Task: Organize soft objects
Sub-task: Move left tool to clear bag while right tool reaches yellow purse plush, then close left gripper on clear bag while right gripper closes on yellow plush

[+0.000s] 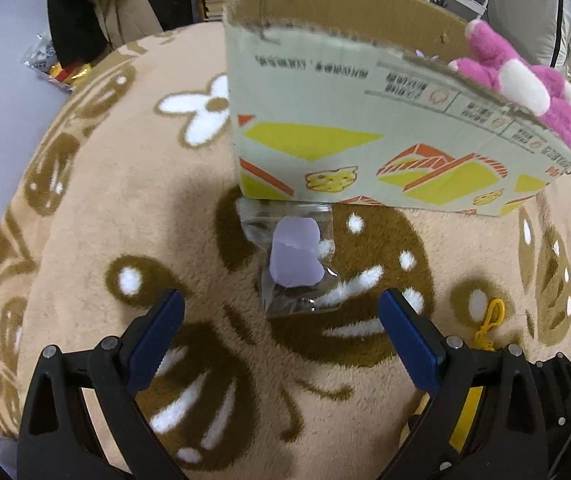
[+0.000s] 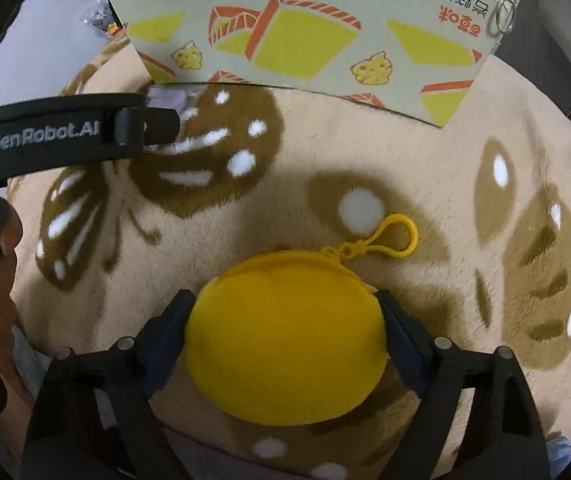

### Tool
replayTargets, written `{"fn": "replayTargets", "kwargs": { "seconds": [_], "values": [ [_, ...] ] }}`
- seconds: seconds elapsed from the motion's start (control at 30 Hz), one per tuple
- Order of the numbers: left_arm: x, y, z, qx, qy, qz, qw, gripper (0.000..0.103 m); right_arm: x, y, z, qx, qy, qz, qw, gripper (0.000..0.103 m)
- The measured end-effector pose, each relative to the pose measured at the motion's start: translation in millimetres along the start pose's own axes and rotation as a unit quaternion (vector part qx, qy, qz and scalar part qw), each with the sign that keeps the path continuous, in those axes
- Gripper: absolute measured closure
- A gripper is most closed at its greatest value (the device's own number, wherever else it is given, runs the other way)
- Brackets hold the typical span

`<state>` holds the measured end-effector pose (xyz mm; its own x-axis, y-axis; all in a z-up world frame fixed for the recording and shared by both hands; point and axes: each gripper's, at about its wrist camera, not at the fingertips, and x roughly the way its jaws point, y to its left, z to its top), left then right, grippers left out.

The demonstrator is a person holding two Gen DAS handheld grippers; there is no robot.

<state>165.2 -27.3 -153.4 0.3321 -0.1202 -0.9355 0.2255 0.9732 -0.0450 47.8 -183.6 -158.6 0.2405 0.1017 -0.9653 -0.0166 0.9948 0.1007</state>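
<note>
A: Start with the yellow pouch (image 2: 285, 340). Where is it?

B: It lies on the beige rug (image 2: 425, 152), out in front of the long printed side of the cardboard box (image 2: 305, 40), its clip loop (image 2: 399, 236) pointing toward the box. Your right gripper (image 2: 285, 332) sits over it with a jaw at each side of the pouch. The pads look to be at its edges, but I can't say they press yet, so count it as bracketed, not held

A: And the other one?

B: The lilac soft piece in a clear bag (image 1: 295, 256) rests on the rug right at the foot of the box's long side, near its left corner. Your left gripper (image 1: 281, 344) hangs above the near end of the bag, jaws wide and empty

A: How far along are you?

B: A pink plush toy (image 1: 525, 84) already sits in the box at its right end, so that part looks done. The pouch and the bagged piece are both still outside. By my reading you have two pickups and two drops left
</note>
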Motion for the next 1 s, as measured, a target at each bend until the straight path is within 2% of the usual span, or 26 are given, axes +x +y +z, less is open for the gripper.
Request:
{"fn": "replayTargets", "kwargs": {
  "seconds": [0.1, 0.23, 0.37, 0.57, 0.67, 0.77, 0.83, 1.0],
  "values": [
    [10.2, 2.7, 4.4, -0.006, -0.004, 0.009, 0.9999, 0.007, 1.6, -2.1, 0.7, 0.006, -0.001, 0.01, 1.0, 0.015],
    [20.2, 9.9, 9.4, -0.026, -0.002, 0.003, 0.9997, 0.008, -2.5, -10.7, 2.9, 0.019, -0.014, 0.025, 0.999, 0.018],
    [24.1, 11.0, 13.6, -0.03, -0.017, 0.012, 0.9993, 0.008, -7.5, -17.3, 8.0, 0.018, -0.033, 0.009, 0.999, 0.019],
    [32.7, 3.5, 16.0, -0.006, -0.014, 0.032, 0.9994, 0.009, -8.3, -28.1, 12.7, 0.031, -0.037, 0.008, 0.999, 0.019],
    [38.0, -2.0, 14.5, 0.008, -0.011, 0.047, 0.9988, 0.013, -8.8, -30.2, 13.5, 0.033, -0.038, 0.006, 0.999, 0.019],
    [35.4, -5.0, 11.2, 0.0, -0.015, 0.044, 0.9989, 0.018, -8.1, -30.3, 13.8, 0.032, -0.036, 0.008, 0.999, 0.019],
    [33.3, -3.3, 10.4, -0.004, -0.017, 0.045, 0.9988, 0.025, -7.3, -28.9, 14.1, 0.031, -0.038, 0.006, 0.999, 0.019],
    [27.7, 1.0, 8.2, -0.002, -0.023, 0.044, 0.9988, 0.029, -10.9, -27.3, 15.7, 0.032, -0.049, -0.001, 0.998, 0.019]
  ]
}}
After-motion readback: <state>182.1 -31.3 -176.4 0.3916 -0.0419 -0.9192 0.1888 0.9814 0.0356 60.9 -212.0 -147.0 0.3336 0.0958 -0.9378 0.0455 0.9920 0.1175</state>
